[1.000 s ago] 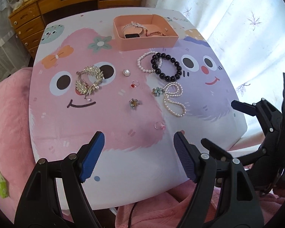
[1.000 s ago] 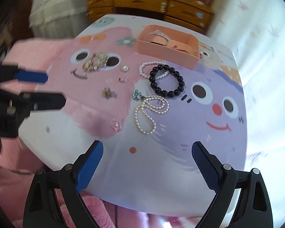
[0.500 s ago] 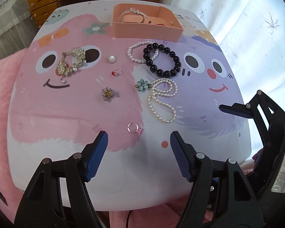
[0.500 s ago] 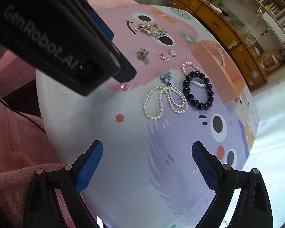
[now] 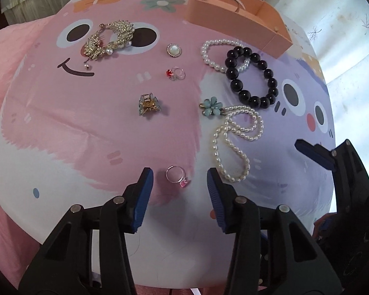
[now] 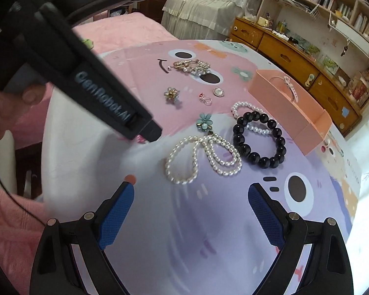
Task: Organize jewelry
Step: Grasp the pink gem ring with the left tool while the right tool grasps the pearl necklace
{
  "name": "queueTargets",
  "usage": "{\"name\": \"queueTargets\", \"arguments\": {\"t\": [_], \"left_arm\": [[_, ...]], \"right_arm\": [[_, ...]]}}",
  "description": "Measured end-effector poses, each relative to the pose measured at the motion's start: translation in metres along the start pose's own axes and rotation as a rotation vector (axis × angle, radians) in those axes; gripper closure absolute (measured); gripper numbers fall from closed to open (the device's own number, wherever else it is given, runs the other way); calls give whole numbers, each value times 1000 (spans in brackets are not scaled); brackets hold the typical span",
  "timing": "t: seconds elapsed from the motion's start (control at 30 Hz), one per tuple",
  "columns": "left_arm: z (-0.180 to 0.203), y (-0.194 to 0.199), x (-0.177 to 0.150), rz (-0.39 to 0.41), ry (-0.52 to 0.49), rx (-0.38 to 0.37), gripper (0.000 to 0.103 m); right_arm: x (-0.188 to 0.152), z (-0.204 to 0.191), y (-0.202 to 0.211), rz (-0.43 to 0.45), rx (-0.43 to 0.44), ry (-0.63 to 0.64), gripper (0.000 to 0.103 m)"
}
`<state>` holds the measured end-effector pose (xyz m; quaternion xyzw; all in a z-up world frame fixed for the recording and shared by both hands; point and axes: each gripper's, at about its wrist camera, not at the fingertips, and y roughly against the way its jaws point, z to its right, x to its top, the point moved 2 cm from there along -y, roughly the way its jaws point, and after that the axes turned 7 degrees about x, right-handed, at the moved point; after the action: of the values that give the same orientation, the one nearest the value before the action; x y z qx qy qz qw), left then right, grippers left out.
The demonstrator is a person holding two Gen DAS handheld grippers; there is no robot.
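Note:
My left gripper is open, low over the cartoon table, its jaws on either side of a thin ring with a pink stone. It crosses the right wrist view as a black bar. My right gripper is open and empty, just short of the long pearl necklace with its blue flower clasp. Further off lie a black bead bracelet, a small pearl bracelet, a red-stone ring, a round pearl brooch, a gold claw clip and a gold leaf brooch.
A pink open box with a watch strap in it stands at the table's far side. A pink blanket lies left of the table. A wooden dresser and shelves stand behind. The table's white near edge is close below my left gripper.
My left gripper has moved forward and down to the pink-stone ring, which now lies between its jaws. My right gripper has swung closer to the pearl necklace.

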<state>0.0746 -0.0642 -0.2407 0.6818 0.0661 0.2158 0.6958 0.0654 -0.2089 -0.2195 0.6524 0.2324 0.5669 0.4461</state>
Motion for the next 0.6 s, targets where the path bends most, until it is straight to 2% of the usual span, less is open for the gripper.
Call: {"name": "queueTargets", "arguments": {"t": [0.13, 0.27, 0.33, 0.4, 0.6], "left_arm": [[6, -9, 2, -23, -24, 15, 65], [13, -15, 5, -38, -31, 30, 77], [16, -15, 6, -34, -54, 43, 79], [19, -17, 7, -29, -74, 61, 89], [13, -16, 9, -38, -18, 33, 90]], "right_arm": [[5, 15, -15, 6, 9, -67, 8], [7, 25, -28, 6, 23, -92, 9], [7, 28, -34, 5, 34, -88, 12], [7, 24, -36, 6, 40, -85, 14], [18, 30, -47, 19, 71, -113, 20]]}}
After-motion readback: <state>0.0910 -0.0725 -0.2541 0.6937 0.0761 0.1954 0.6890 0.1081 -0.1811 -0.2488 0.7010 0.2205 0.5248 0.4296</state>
